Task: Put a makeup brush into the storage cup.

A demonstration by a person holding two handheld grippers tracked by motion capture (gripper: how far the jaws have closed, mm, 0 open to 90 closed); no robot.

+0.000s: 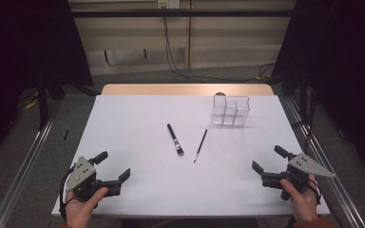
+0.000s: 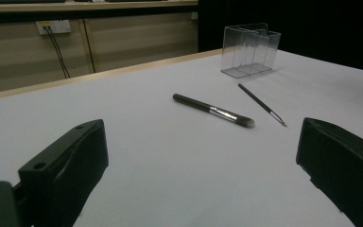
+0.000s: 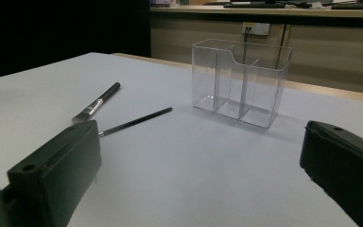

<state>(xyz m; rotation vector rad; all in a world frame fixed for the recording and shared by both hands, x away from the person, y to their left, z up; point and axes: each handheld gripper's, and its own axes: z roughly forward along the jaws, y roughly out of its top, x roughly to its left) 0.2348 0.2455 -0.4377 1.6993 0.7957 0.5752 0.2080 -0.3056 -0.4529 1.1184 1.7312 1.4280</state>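
Two makeup brushes lie near the middle of the white table. The thicker black brush has a silver ferrule. To its right rests a thin black brush. A clear plastic organizer with compartments stands upright at the back right. My left gripper rests open at the front left corner, nothing between its jaws. My right gripper rests open at the front right, also holding nothing. Both point toward the table's middle.
The table's wooden back edge runs behind the organizer. Metal rails flank the table on both sides. Cables hang down the back wall to the floor.
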